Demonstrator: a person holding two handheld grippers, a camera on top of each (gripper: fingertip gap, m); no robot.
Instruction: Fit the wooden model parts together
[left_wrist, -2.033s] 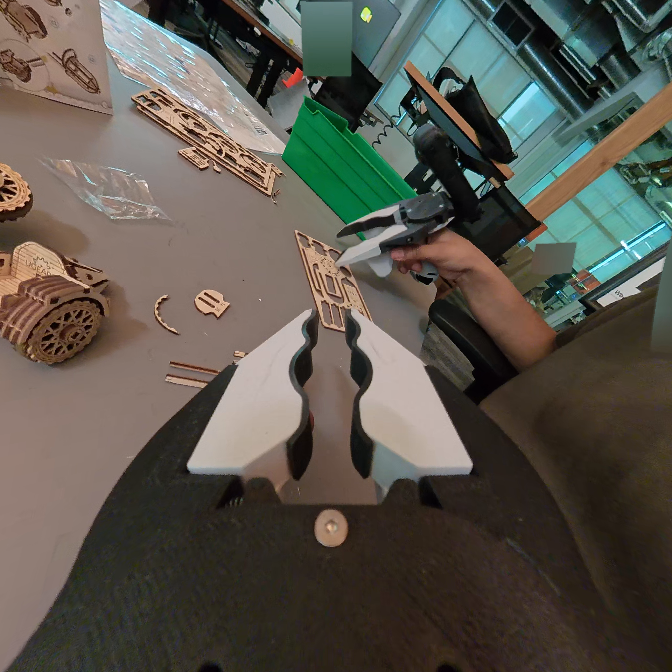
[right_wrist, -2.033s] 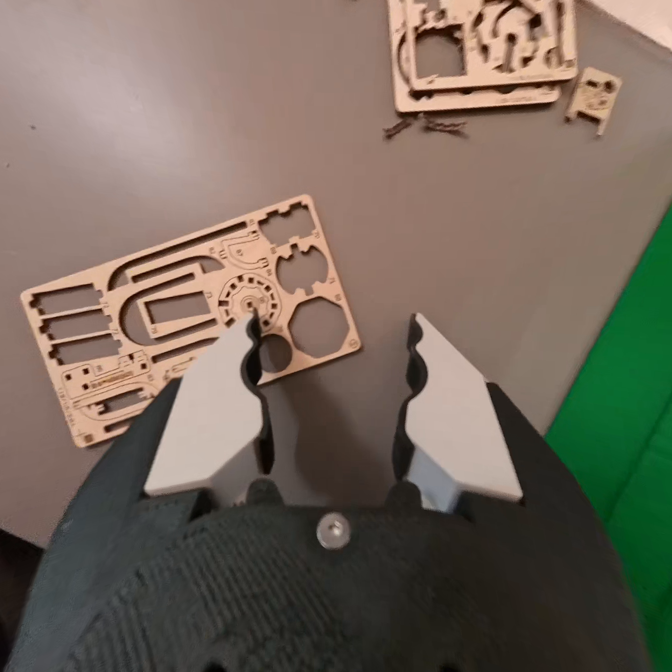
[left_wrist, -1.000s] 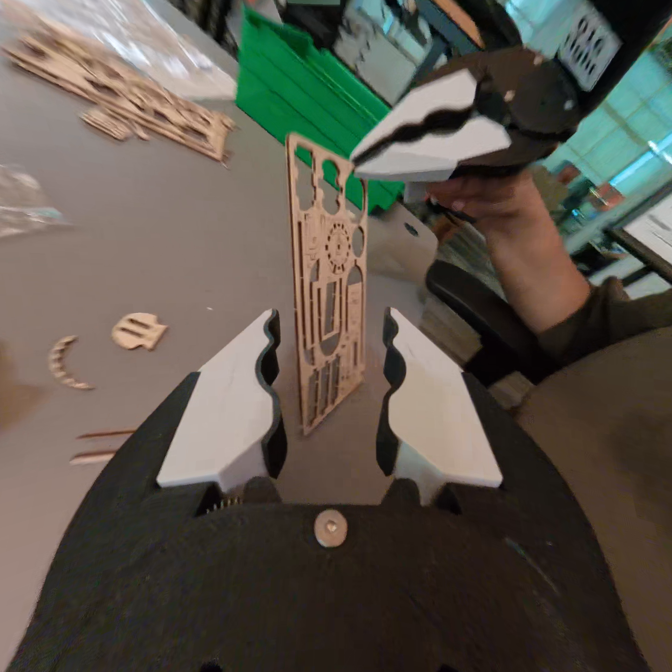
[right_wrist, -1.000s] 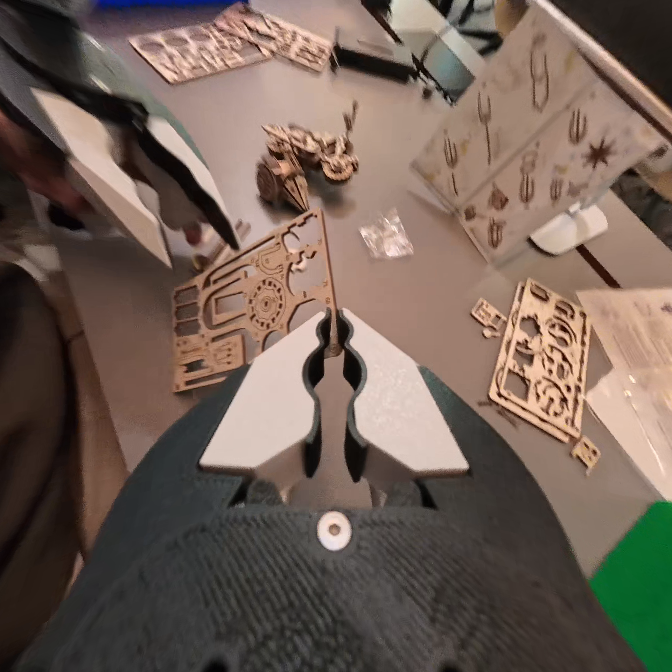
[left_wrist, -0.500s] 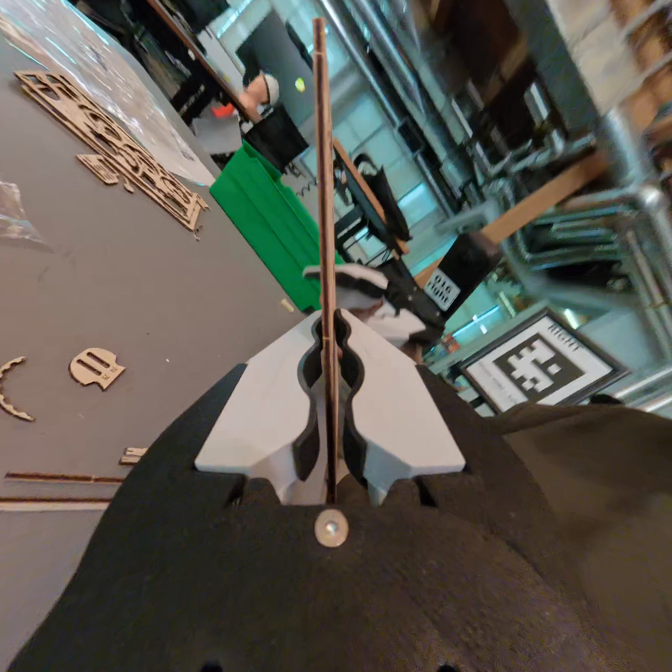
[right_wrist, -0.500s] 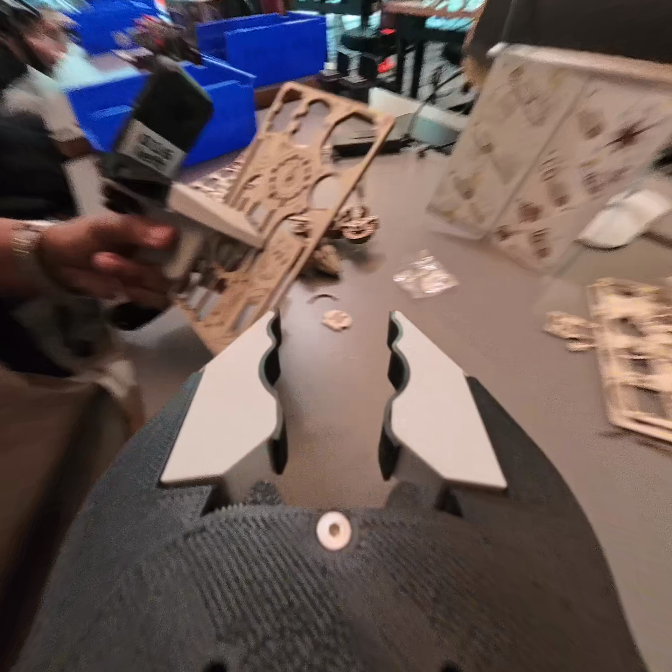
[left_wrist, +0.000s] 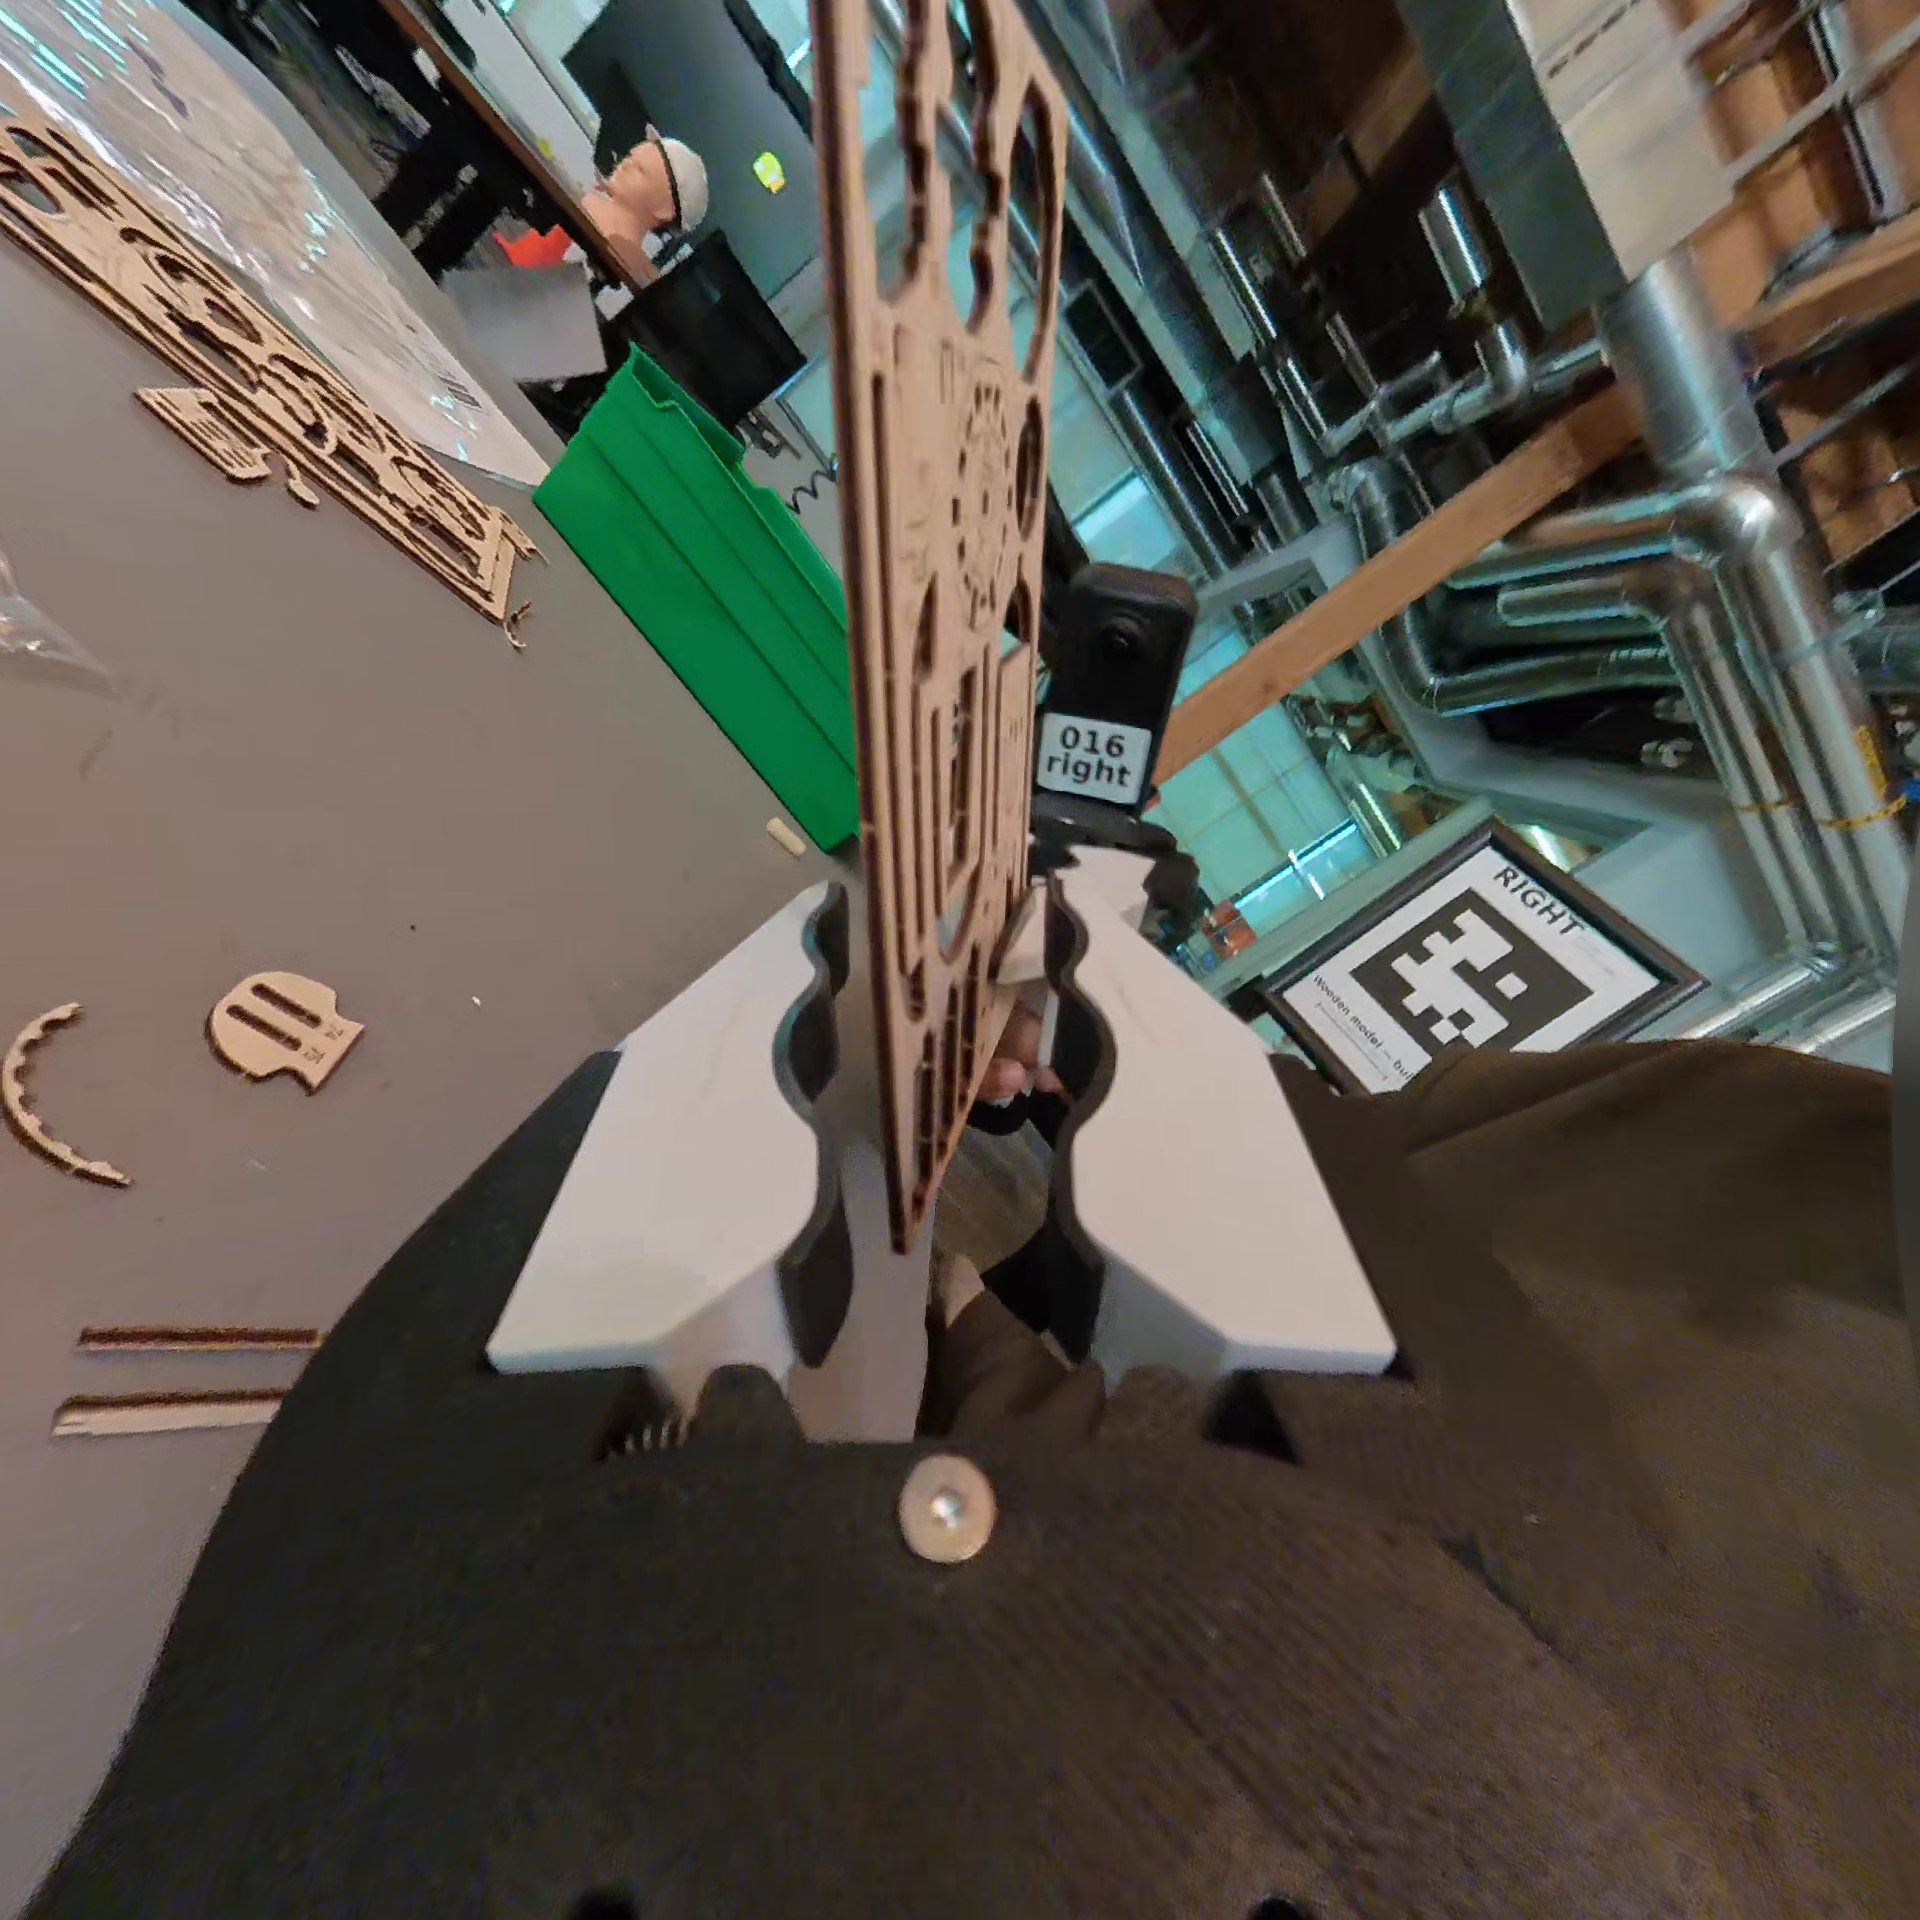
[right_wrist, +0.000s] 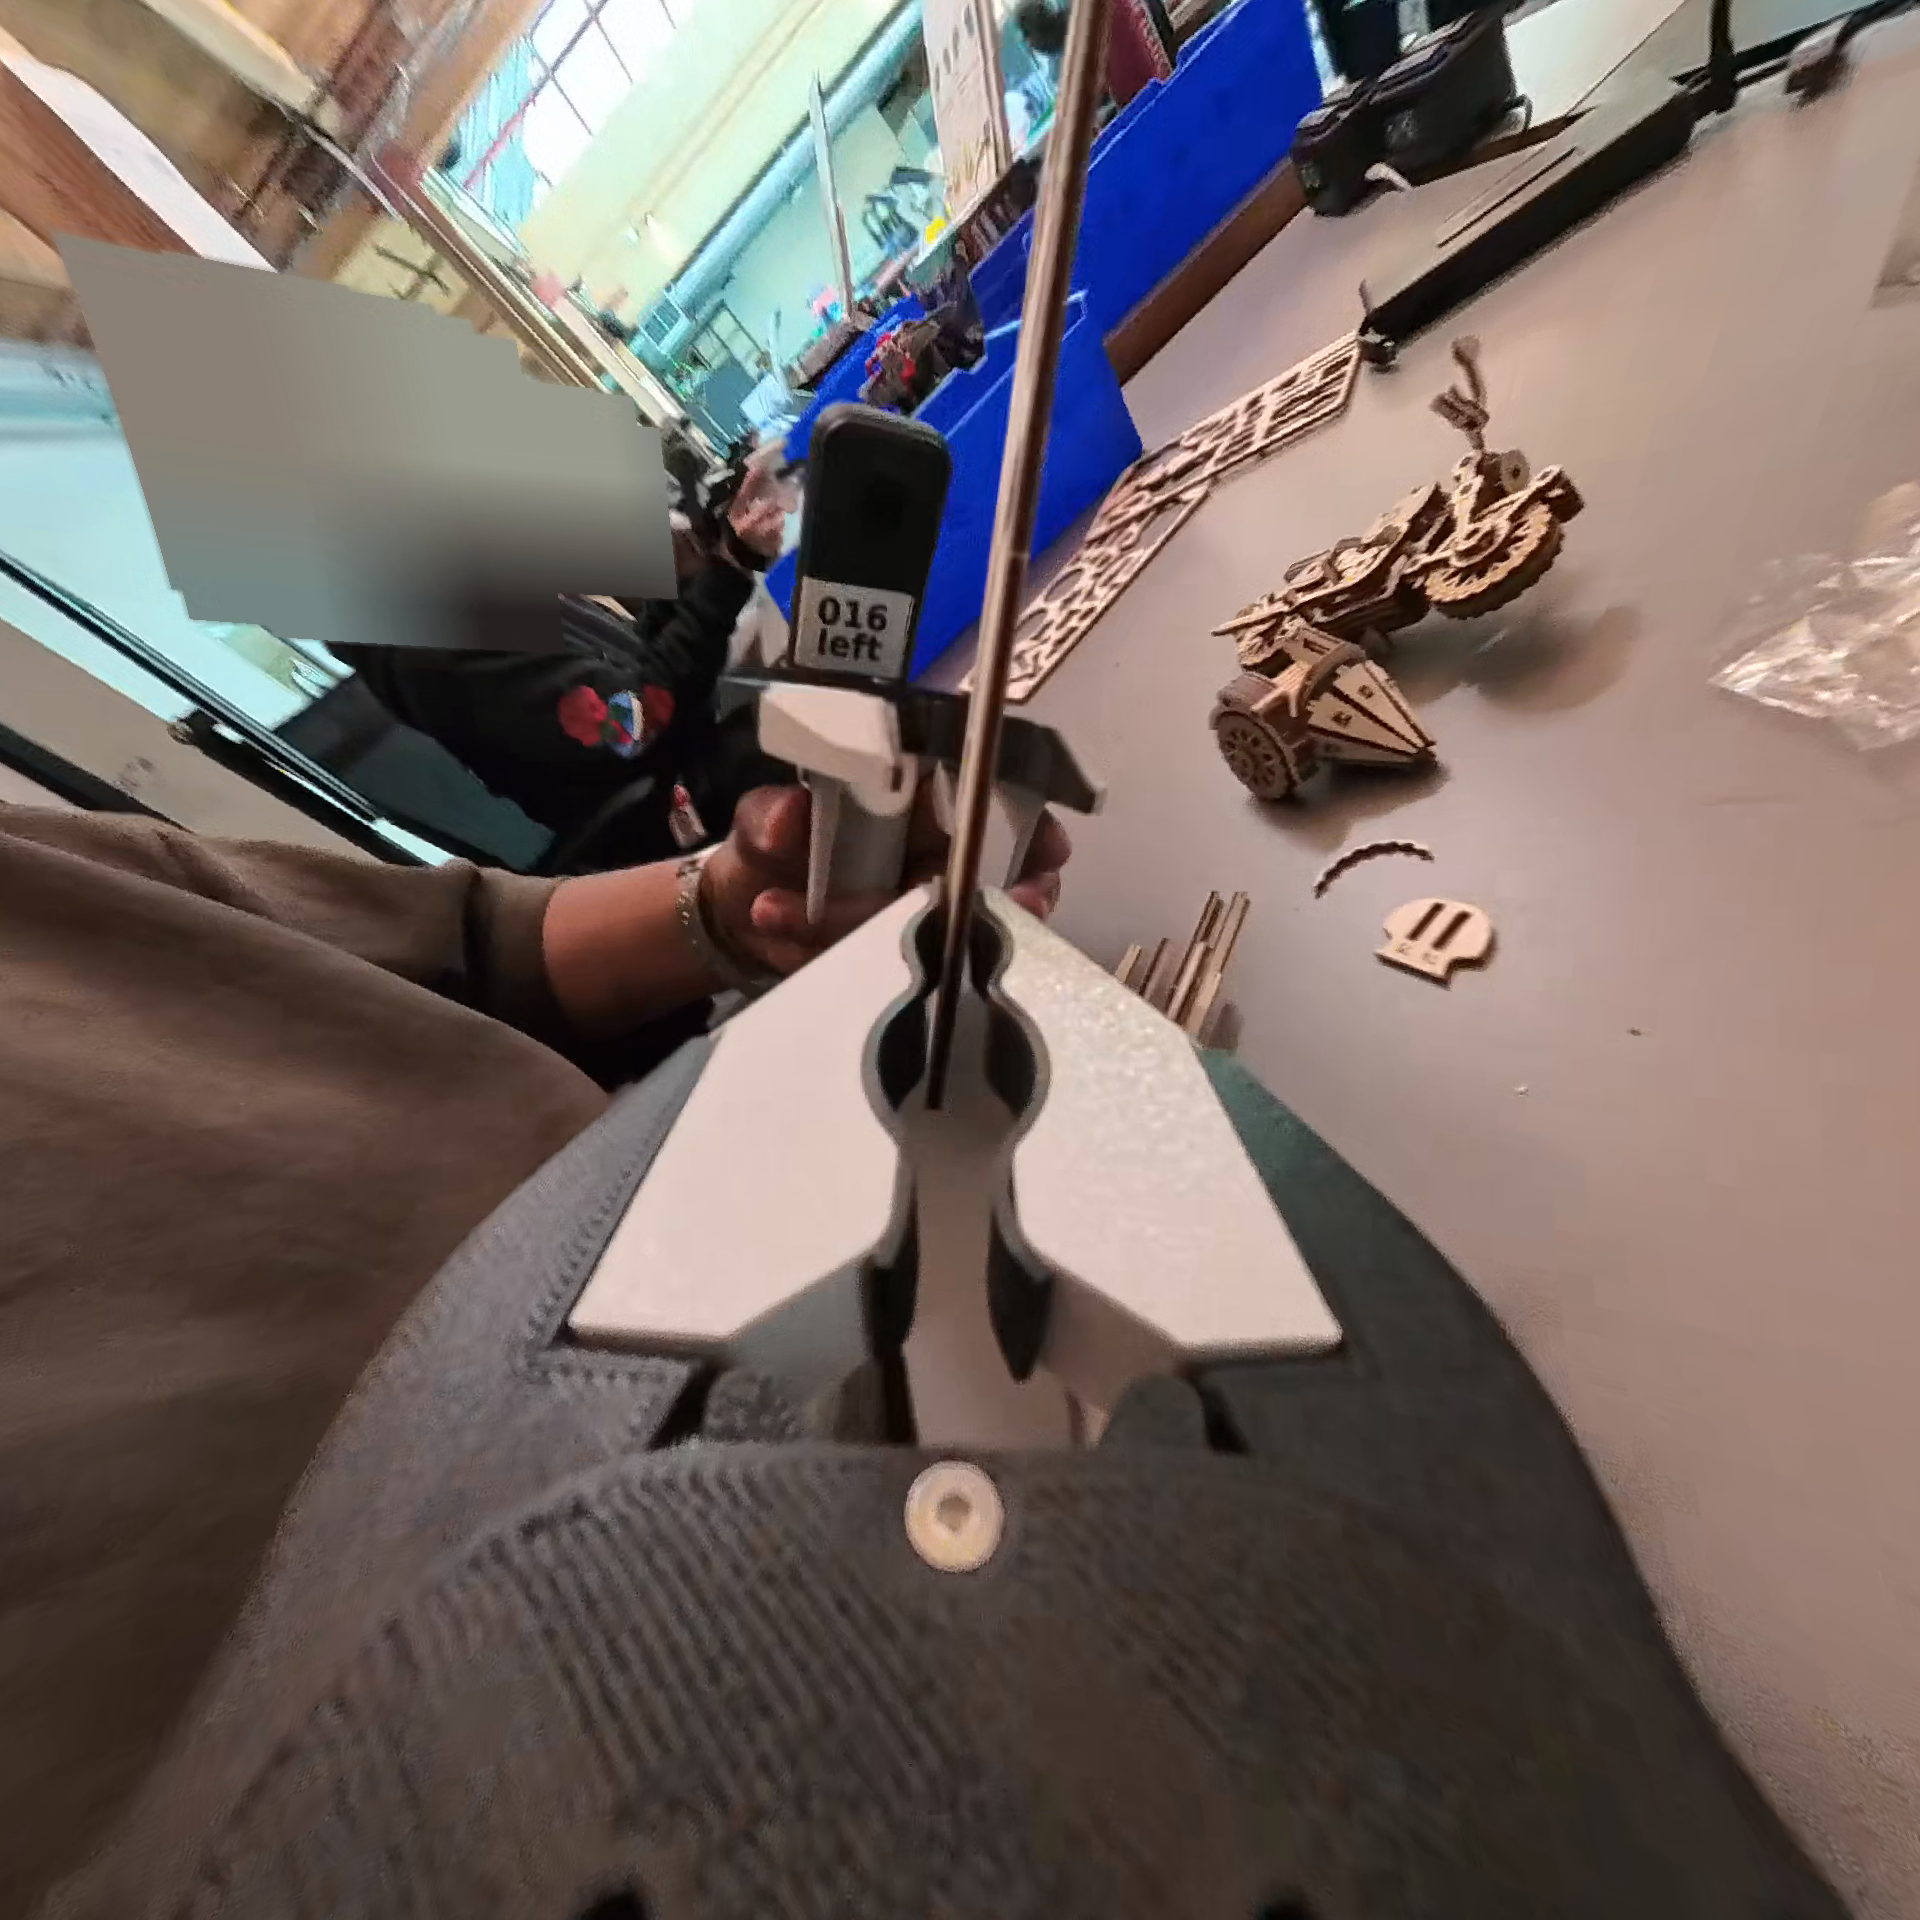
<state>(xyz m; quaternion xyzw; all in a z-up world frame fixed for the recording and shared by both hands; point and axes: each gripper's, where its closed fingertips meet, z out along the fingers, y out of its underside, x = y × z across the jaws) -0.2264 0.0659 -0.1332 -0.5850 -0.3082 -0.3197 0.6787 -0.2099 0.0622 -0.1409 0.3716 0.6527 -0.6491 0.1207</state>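
Note:
A thin laser-cut wooden parts sheet is held upright in the air above the table edge. My right gripper is shut on its lower edge, and the sheet shows there edge-on as a thin line. My left gripper is open, with the sheet standing loose between its fingers. In the right wrist view the left gripper sits just behind the sheet, fingers apart. The right gripper shows behind the sheet in the left wrist view.
On the grey table lie a partly built wooden model, another parts sheet, a round slotted piece, a toothed arc, thin strips and a plastic bag. A green bin and blue bins stand past the edges. My left and right fingertips are right by each other. It is some 12 cm from my left tips to the round slotted piece. The right camera catches it too, in the right wrist view.
Half a second ago my left gripper was shut on the sheet and my right was open. Now the right is shut on the sheet and the left has opened.

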